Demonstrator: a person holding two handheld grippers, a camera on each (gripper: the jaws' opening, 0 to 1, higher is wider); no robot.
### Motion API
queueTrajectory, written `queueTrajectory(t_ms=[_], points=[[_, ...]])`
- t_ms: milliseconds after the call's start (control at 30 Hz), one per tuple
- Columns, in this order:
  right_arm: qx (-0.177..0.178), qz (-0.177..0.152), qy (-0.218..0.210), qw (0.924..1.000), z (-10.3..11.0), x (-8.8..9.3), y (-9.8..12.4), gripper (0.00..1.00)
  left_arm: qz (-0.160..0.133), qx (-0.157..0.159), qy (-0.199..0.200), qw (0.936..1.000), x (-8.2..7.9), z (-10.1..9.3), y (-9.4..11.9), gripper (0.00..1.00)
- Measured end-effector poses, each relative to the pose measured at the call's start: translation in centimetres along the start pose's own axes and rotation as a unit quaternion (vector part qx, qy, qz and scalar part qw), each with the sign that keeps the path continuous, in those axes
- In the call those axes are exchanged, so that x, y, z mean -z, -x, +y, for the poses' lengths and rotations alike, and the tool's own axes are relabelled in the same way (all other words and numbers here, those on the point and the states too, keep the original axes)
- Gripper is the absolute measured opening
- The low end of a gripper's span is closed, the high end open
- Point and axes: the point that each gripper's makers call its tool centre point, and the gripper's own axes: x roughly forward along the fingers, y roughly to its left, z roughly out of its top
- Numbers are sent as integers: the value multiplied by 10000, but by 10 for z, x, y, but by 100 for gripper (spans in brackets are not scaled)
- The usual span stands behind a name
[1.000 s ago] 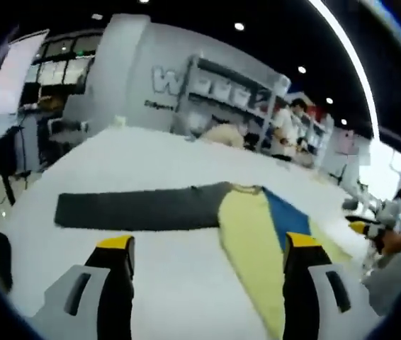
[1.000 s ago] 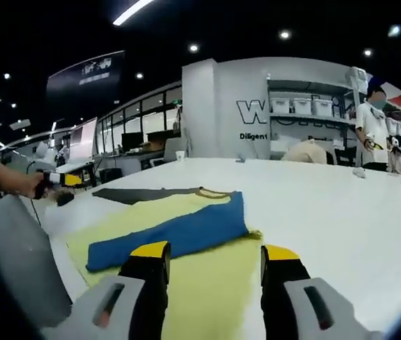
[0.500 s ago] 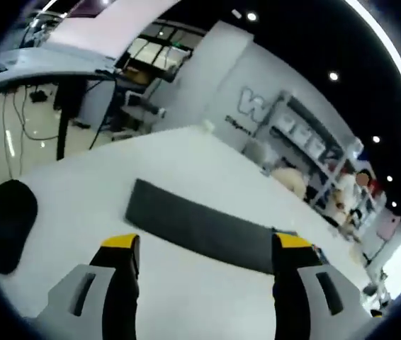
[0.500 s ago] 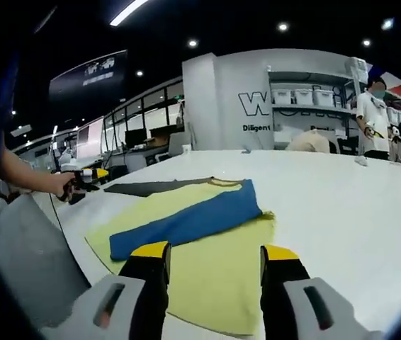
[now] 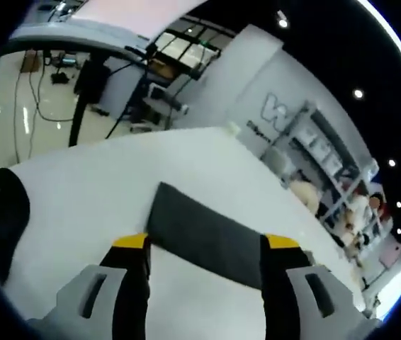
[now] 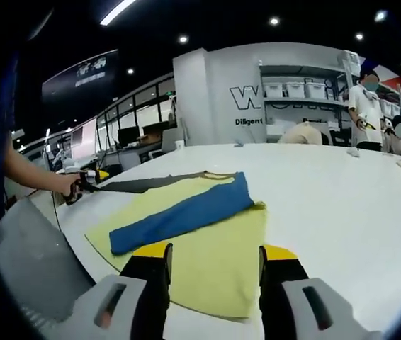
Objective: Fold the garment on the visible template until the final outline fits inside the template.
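In the left gripper view the left tool is held released over a dark sleeve on the white tabletop, and in the right gripper view the released right tool is poised over the yellow-and-blue garment.

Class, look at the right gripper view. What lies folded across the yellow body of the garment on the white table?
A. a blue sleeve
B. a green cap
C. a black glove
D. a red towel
A. A blue sleeve lies slantwise over the yellow body of the garment, which is spread on the white table; the dark grey sleeve stretches away towards the left gripper.
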Motion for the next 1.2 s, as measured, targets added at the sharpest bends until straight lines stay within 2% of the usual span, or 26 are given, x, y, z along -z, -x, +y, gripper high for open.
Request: queueTrajectory(t_ms=[100, 267, 333, 433, 467, 533, 667, 900, 1067, 1133, 1200], points=[[14, 37, -18, 10000, 0, 0, 2, 47, -18, -32, -115, 9999, 0, 0, -3, 49], [27, 81, -29, 10000, -1, 1, 5, 46, -89, -111, -264, 9995, -5, 0, -14, 46], [42, 102, -48, 9999, -2, 1, 5, 46, -83, -166, -371, 9991, -5, 4, -19, 40], [45, 110, -62, 9999, -1, 0, 6, 45, 108, -365, -679, 9970, -4, 13, -23, 23], [45, 113, -78, 9999, -1, 0, 6, 45, 35, -450, -877, 9951, -7, 17, -22, 18], [45, 110, -86, 9999, -1, -1, 7, 44, 17, -480, -853, 9952, -7, 20, -22, 12], [59, 113, -132, 9998, -1, 0, 7, 44, -99, -560, -860, 9947, -13, 22, -21, 8], [34, 138, -199, 9997, 1, 3, 6, 41, -202, -667, -1154, 9909, -21, 24, -18, 3], [18, 133, -244, 9996, 4, 5, 6, 40, -340, -586, -1331, 9888, -31, 10, -12, 2], [24, 120, -269, 9996, 4, 7, 6, 40, -561, -205, -1558, 9860, -42, -21, -10, 2], [25, 121, -317, 9994, 5, 9, 6, 40, -652, -17, -1716, 9830, -46, -38, -11, 2]])
